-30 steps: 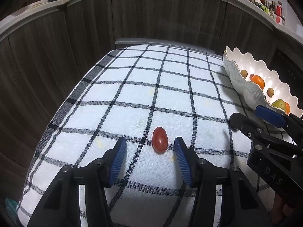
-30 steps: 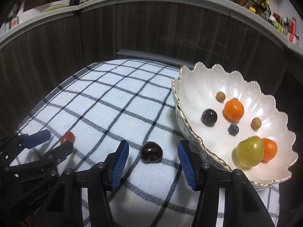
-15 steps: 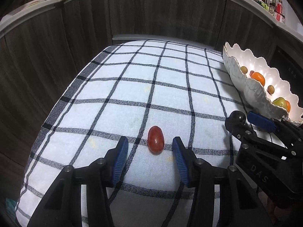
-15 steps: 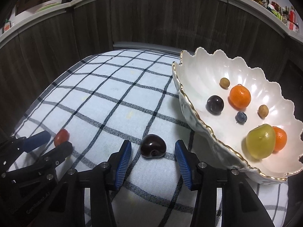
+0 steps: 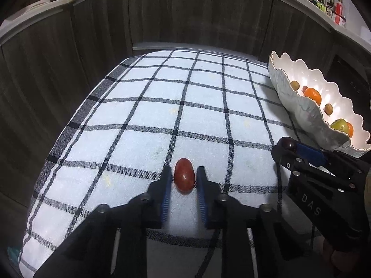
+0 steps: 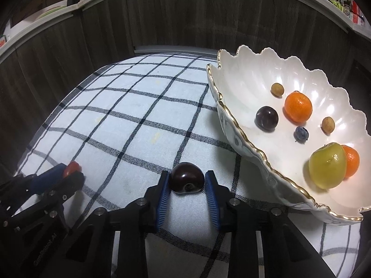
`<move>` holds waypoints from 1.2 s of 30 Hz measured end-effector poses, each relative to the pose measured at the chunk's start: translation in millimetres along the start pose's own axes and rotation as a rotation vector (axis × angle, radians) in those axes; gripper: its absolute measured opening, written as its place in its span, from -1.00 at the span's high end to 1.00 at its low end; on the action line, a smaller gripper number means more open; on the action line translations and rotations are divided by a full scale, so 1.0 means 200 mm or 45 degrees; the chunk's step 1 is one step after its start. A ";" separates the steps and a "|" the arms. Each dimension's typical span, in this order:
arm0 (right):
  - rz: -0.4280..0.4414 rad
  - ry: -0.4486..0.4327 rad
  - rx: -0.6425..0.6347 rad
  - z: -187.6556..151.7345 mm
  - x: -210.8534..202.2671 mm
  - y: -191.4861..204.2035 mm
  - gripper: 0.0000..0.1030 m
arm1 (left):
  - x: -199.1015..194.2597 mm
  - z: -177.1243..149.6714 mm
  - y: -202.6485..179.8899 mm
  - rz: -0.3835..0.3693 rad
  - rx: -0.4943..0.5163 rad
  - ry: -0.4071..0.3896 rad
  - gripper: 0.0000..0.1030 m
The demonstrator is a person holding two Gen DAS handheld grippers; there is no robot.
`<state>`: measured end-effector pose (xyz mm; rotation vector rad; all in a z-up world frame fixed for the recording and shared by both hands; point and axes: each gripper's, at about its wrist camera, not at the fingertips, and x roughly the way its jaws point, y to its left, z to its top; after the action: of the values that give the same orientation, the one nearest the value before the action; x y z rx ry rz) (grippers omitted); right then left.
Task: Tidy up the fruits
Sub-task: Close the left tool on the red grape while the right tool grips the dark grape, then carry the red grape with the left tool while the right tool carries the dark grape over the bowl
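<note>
Red oval tomato (image 5: 183, 175) lies lengthwise between the clamping left gripper (image 5: 183, 180); right gripper (image 6: 187, 181) clamps the dark cherry (image 6: 187, 180), stem-pit facing camera.

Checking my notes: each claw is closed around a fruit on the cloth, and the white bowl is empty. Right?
Not quite. The bowl is not empty: the right wrist view shows several fruits in it. The rest looks right: the left claw brackets the tomato, the right claw the cherry.

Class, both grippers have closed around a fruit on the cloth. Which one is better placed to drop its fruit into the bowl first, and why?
Right. The right gripper holds the dark cherry beside the bowl; the left gripper, holding the red tomato, is farther away.
</note>
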<state>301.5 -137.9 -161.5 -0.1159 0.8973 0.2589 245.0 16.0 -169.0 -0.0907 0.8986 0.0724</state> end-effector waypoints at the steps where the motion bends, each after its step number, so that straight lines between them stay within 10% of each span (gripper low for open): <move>1: -0.001 0.000 -0.001 0.00 0.00 0.00 0.41 | 0.00 0.00 0.00 -0.002 -0.002 0.000 0.63; 36: -0.041 -0.128 0.042 0.00 -0.38 -0.02 0.42 | -0.30 0.05 -0.10 -0.050 0.046 -0.115 0.63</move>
<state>257.1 -154.4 -100.8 -0.0858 0.7990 0.2179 218.3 -3.6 -114.7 -0.0710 0.8074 0.0234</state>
